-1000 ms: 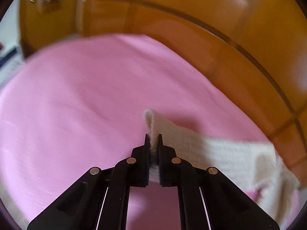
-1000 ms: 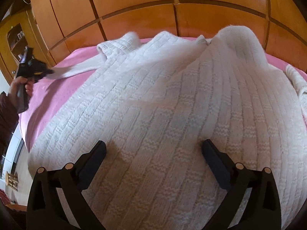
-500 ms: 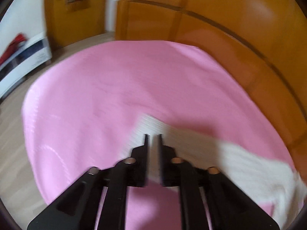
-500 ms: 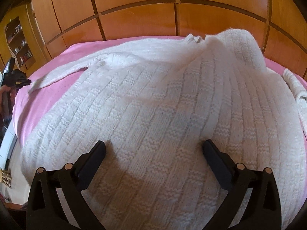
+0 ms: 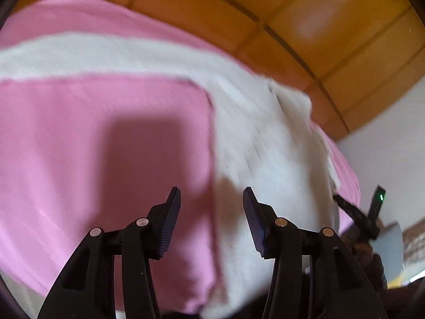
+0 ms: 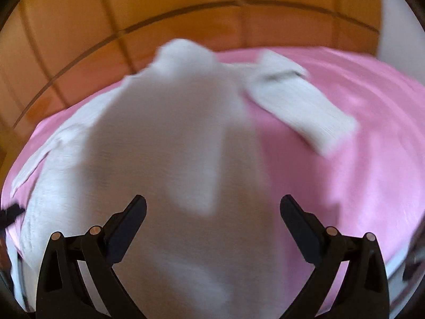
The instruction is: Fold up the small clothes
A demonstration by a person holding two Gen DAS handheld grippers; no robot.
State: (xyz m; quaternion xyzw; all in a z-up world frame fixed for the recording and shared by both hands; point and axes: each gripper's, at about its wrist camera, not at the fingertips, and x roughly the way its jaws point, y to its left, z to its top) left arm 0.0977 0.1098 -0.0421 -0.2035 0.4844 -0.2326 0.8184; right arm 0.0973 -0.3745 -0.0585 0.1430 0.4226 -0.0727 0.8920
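White knit: I count one sweater [image 6: 180, 143] spread on one pink bed [image 6: 372, 138]. My left gripper [image 5: 212, 199] and right gripper [image 6: 212, 207] both gape empty over its body.

Motion blur smears both views. The white sweater [image 6: 186, 138] shows no knit pattern, and its hem runs out of the right wrist frame at the bottom. In the left wrist view one sleeve [image 5: 79, 53] is cut off by the left edge. The pink bedsheet [image 5: 93, 146] is hidden wherever the sweater covers it. At the lower right of the left wrist view, the right gripper [image 5: 358, 212] is small, dark and partly cropped; its jaws cannot be read there.
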